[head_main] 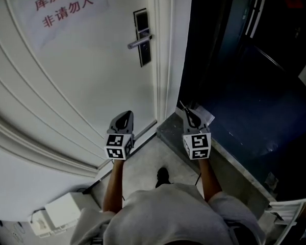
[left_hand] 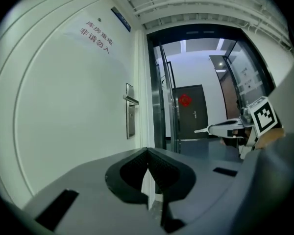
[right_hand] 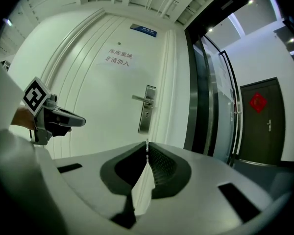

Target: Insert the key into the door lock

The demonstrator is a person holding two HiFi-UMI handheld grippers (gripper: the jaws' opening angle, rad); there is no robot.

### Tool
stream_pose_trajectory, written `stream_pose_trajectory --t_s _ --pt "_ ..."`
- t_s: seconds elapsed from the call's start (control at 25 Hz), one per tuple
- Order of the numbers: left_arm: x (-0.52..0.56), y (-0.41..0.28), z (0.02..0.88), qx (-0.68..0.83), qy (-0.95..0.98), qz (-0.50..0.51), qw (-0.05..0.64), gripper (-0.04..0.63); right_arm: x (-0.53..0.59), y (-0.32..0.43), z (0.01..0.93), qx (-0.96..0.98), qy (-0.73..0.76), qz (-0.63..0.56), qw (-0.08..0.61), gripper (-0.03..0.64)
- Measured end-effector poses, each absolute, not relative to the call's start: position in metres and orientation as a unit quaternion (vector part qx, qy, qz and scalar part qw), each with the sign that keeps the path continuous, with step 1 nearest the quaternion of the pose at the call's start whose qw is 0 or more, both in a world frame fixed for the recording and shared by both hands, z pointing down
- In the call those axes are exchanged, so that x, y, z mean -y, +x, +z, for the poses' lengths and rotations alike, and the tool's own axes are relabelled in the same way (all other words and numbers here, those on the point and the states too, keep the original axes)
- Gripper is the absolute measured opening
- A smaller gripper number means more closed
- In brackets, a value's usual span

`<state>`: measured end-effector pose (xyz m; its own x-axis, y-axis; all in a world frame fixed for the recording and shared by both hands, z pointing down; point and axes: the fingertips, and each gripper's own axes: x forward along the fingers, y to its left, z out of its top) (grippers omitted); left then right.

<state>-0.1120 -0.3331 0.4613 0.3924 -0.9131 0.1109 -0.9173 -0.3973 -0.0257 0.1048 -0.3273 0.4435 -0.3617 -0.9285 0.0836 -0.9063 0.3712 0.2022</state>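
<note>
The white door stands ahead with its dark lock plate and silver lever handle near its right edge. The lock plate lies straight ahead in the right gripper view, still well away. My right gripper is shut on a thin metal key. The key tip pokes out between the closed jaws. My left gripper hovers beside it to the left, shut and holding nothing. In the left gripper view the lock plate is ahead and the right gripper is off to the right.
A paper notice with red characters is stuck high on the door. Right of the door frame is a dark glass entrance above a stone sill. A white box sits on the floor at the lower left.
</note>
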Motion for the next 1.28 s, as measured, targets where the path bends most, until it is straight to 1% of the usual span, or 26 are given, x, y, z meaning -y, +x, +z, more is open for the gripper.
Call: stream_pose_trajectory --t_s 0.36,0.72,1.28 --pt "0.426 -0.096 0.467 0.561 0.825 0.062 0.027 0.017 0.427 0.117 0.452 0.836 0.537 -0.050 0.100 0.029" --pt "0.465 -0.109 0.476 0.582 0.809 0.078 0.037 0.017 0.476 0.104 0.465 0.852 0.512 -0.033 0.099 0.029" --pt "0.519 -0.134 0.461 0.592 0.803 0.068 0.025 0.017 0.539 0.077 0.468 0.857 0.505 -0.030 0.099 0.029"
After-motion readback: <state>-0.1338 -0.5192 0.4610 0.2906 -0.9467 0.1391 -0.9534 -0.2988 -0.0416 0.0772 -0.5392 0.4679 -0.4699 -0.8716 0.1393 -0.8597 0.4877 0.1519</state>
